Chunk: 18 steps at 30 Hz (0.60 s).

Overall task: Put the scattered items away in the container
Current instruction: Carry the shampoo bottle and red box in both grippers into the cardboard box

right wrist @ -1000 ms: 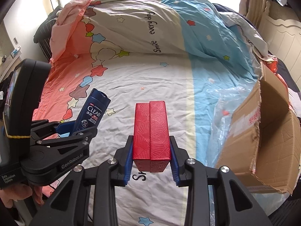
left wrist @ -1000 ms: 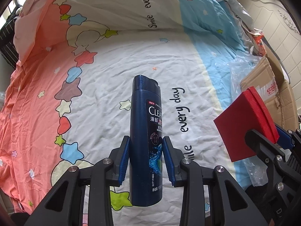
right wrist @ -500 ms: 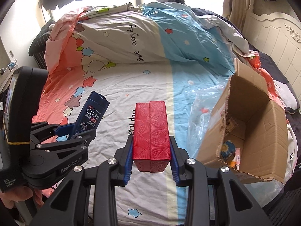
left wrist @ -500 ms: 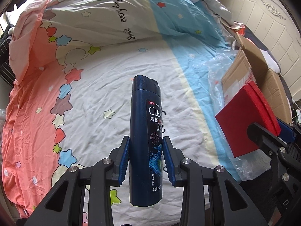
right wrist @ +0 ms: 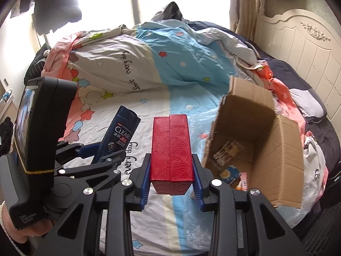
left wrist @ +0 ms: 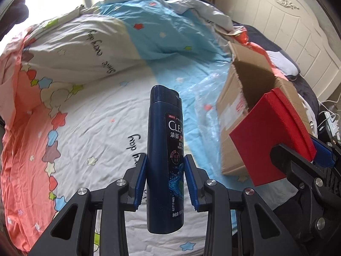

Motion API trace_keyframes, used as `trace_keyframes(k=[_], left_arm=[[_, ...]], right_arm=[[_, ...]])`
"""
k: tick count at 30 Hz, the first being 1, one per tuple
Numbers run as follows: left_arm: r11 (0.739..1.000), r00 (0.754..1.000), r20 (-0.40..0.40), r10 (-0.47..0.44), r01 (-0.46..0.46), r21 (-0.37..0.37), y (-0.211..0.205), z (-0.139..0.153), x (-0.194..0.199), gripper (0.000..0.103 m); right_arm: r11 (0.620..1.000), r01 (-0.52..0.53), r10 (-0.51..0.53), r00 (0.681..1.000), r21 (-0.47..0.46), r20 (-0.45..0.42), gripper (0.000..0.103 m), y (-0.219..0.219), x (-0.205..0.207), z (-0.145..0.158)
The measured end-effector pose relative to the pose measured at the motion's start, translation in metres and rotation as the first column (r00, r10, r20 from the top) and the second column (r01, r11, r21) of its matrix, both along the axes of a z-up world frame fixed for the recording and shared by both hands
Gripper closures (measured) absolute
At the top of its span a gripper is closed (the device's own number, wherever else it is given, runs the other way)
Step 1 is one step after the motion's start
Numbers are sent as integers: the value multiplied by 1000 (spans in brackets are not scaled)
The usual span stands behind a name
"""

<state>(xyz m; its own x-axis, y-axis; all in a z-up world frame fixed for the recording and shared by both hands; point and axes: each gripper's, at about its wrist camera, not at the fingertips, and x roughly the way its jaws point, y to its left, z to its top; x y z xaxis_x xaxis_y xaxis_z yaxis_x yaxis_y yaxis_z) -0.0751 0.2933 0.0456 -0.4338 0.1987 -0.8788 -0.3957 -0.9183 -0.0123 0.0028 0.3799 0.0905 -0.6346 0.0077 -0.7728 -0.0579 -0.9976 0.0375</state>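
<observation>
My left gripper point(left wrist: 165, 180) is shut on a dark blue shampoo bottle point(left wrist: 165, 149), held upright above the bed with its cap pointing away. The same bottle point(right wrist: 120, 134) shows at the left of the right wrist view. My right gripper point(right wrist: 171, 176) is shut on a red patterned box point(right wrist: 170, 147), which also appears at the right of the left wrist view as the red box point(left wrist: 270, 140). An open cardboard box point(right wrist: 277, 145) lies on the bed just right of the red box, with several small items inside.
A star-patterned bedsheet point(left wrist: 96, 128) covers the bed, with a bunched quilt point(right wrist: 149, 59) at the far end. Clear plastic film point(right wrist: 196, 128) lies beside and under the cardboard box. A white headboard point(right wrist: 309, 49) stands at the right. A hand point(right wrist: 12, 232) holds the left gripper's handle.
Both grippers have risen and swung to the right with their loads. The cardboard box's open inside has come into view and now lies closer to the red box.
</observation>
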Motion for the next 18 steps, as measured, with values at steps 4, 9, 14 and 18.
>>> trace_keyframes(k=[4,9,14,18], left_arm=[[1000,1000,-16,-20,21,8,17,8,-1,68],[999,998,-29,-48,49,13,40,15,-3,68],[996,996,-24,-90,91,23,65,16,1,68],[991,991,-28,-129,130,32,87,17,6,68]], right_arm=[[999,36,-36,999,2,-16,71,18,4,7],[996,86,-87,996,-12,-17,71,40,12,7],[994,111,-112,994,-9,-17,71,58,22,8],[990,142,-142,990,-3,-18,71,73,28,9]])
